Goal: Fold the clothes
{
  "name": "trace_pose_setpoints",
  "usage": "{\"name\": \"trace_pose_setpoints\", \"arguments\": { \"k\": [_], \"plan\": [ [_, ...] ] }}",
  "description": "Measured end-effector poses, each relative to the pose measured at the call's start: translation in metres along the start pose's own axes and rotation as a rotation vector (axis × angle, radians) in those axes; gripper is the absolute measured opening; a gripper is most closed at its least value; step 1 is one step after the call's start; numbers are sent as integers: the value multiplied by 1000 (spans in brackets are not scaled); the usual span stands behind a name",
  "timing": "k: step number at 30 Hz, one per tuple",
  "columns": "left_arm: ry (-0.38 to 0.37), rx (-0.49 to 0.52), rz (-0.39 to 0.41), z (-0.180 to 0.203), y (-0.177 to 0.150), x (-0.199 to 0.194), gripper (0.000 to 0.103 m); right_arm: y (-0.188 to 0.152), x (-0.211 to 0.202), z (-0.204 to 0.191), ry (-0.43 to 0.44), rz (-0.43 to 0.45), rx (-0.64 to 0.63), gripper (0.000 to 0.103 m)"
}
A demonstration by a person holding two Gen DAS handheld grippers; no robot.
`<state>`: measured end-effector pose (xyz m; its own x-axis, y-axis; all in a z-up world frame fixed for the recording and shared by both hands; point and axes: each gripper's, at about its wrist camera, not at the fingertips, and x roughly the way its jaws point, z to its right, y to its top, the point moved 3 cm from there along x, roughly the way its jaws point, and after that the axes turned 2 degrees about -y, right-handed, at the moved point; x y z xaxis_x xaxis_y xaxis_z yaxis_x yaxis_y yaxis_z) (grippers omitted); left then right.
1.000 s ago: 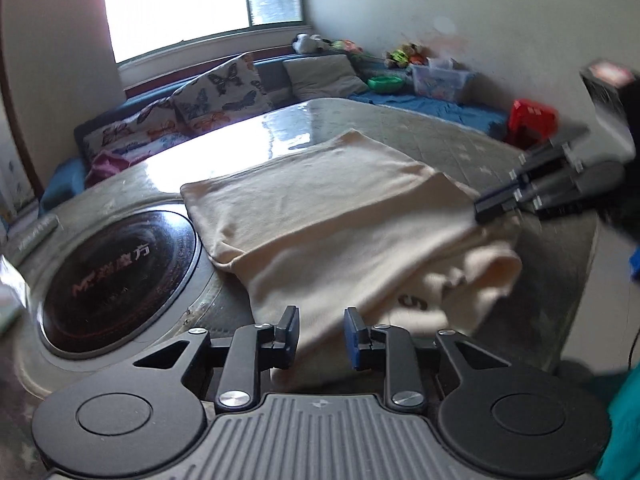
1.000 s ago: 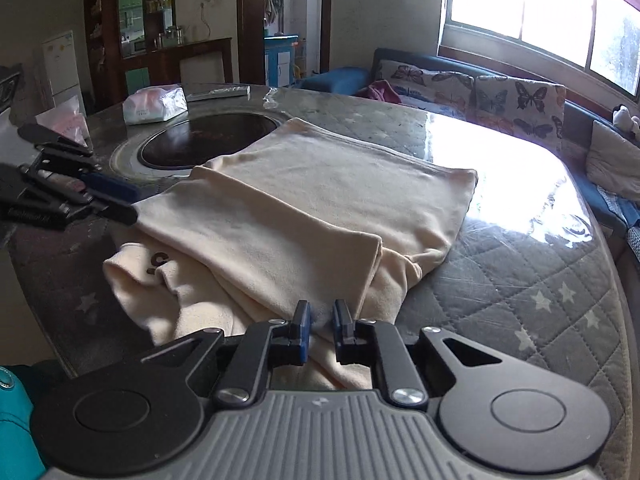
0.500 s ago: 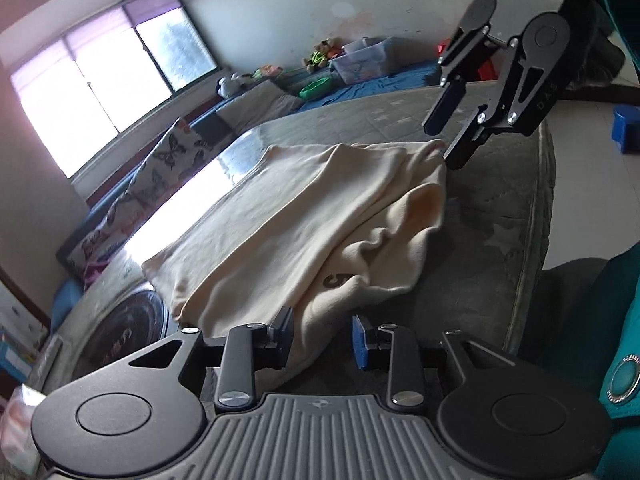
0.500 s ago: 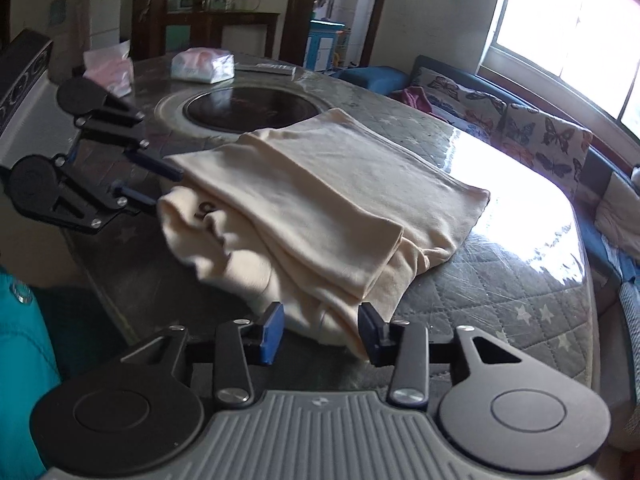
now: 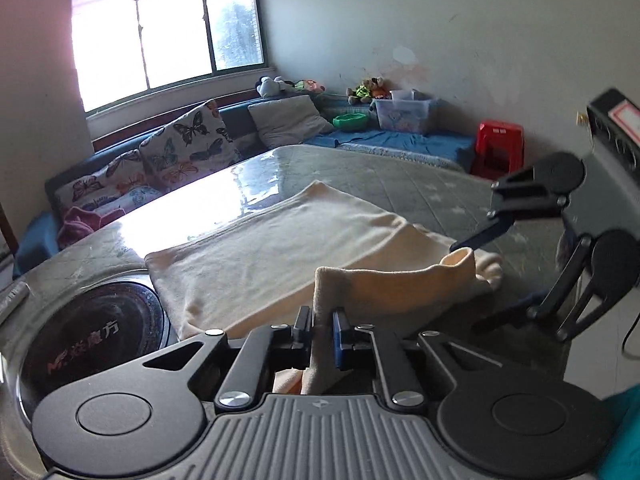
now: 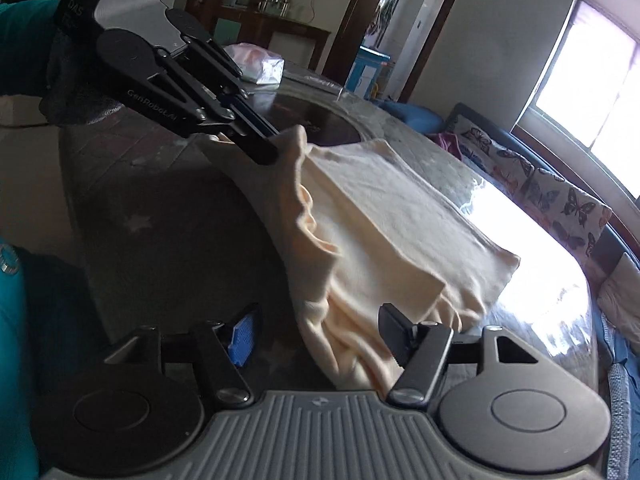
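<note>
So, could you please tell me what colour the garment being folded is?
The garment is plain pale cream; it shows best in the left wrist view.

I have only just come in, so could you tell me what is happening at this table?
A person is folding a cream garment on the quilted table, holding a gripping tool in each hand. The left tool is shut on a near corner of the cloth, lifting it. The right tool is open at the other near corner, the fabric lying between its fingers, not gripped.
</note>
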<state>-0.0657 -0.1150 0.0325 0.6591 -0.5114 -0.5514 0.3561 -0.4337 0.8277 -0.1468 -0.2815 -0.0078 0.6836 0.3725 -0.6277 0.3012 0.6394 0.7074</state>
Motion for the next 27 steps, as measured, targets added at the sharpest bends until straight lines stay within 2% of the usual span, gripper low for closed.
{"name": "trace_pose_setpoints", "arguments": {
  "k": [2,4,7,9,11,18,22,23,25,27],
  "plan": [
    [-4,-11,1,-4,3,4,11,5,9,3,9,15,17,60],
    [-7,-13,-2,-6,1,5,12,8,17,8,34,-8,50,36],
    [-10,-6,-10,-4,-6,3,16,11,24,21,85,-47,134,20],
    [-10,-3,-11,-3,-13,-3,20,14,23,30,111,-50,179,15],
    [0,6,-19,-2,-21,-9,37,17,21,37,125,-47,226,14],
    [36,91,-49,9,-45,-16,44,26,17,49,126,-22,276,12],
    [65,154,-61,11,-52,-11,41,27,14,50,109,-12,289,11],
    [70,168,-63,11,-53,-10,29,26,14,49,104,-9,293,11],
    [67,164,-61,8,-54,-9,15,25,12,48,92,-4,301,10],
    [58,142,-40,5,-49,-16,11,23,9,47,87,2,308,10]
  ]
}}
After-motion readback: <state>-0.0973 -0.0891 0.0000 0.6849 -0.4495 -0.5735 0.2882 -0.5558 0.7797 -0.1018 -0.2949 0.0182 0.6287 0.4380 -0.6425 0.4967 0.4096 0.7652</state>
